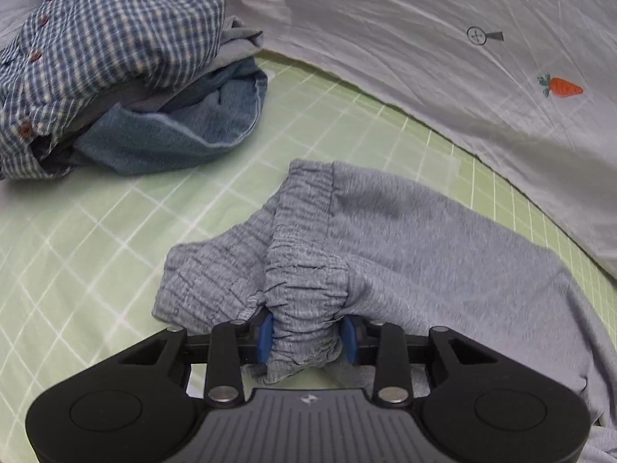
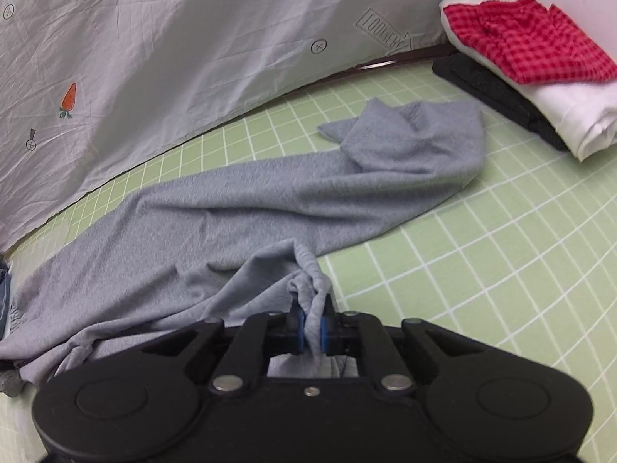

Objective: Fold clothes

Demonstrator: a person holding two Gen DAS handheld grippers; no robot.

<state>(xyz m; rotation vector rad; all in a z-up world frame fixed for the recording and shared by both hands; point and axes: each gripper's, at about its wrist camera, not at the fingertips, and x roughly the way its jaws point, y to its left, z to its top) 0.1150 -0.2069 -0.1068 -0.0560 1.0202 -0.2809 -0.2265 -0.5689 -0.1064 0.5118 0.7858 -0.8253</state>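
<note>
The grey pants (image 1: 424,239) lie long and flat on the green sheet (image 1: 77,254) with white squares, and both ends are being held. The left hand-held gripper (image 1: 308,335) has its blue pads (image 1: 266,333) squeezed on the bunched, stretchy waistband (image 1: 304,270). The right hand-held gripper (image 2: 312,328) is pinched tight on a small fold of the pant leg (image 2: 308,270). That fold is thin, so it could slip out if the right side pulls too hard. The waistband is thick and lumpy, so I think that grip is safer, but only part of the band sits between the pads. If 1 side lifts faster than the other, the soft cloth could twist and the fold would come out crooked. The far leg end (image 2: 416,139) is already flipped over and wrinkled, so it may stay messy under the fold. The pants look soft and a bit fuzzy, like sweatpants. A pale sheet (image 1: 424,38) with a little carrot (image 1: 563,87) on it hangs behind. A heap with a blue checked shirt (image 1: 96,50) and blue jeans cloth (image 1: 185,127) sits near the waistband, and dragged pants could bump it. On the other side, a red checked cloth (image 2: 532,46) rests on folded white cloth (image 2: 578,115), over something black (image 2: 493,85).
</note>
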